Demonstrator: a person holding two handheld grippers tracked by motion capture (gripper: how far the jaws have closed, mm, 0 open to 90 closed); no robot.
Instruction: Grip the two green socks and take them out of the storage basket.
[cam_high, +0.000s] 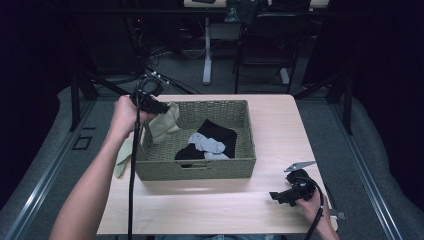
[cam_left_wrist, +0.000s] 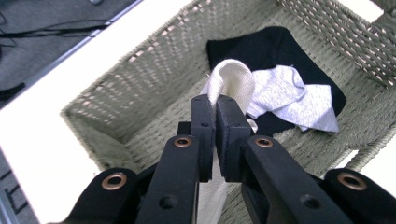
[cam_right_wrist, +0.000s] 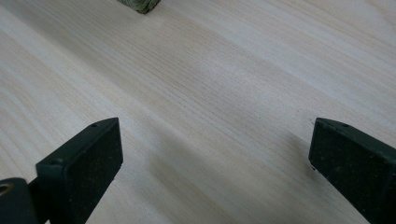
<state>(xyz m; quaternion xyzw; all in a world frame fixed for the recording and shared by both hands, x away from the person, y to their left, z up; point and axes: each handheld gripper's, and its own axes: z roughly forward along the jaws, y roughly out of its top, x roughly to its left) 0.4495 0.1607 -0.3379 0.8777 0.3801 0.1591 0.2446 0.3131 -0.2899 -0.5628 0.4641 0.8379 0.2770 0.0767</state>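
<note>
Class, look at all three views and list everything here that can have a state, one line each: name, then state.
Left gripper: shut on the cream sock, over the basket.
Right gripper: open, empty, low over the table.
Cream sock: pinched, hanging over the basket's left rim.
Wicker basket: upright, open-topped, holding clothes.
Black garment: lying in the basket.
Grey sock: crumpled on the black garment.
Table: bare in front.

Dark lab: tripods (cam_high: 82, 87), floor cables (cam_high: 150, 50).
</note>
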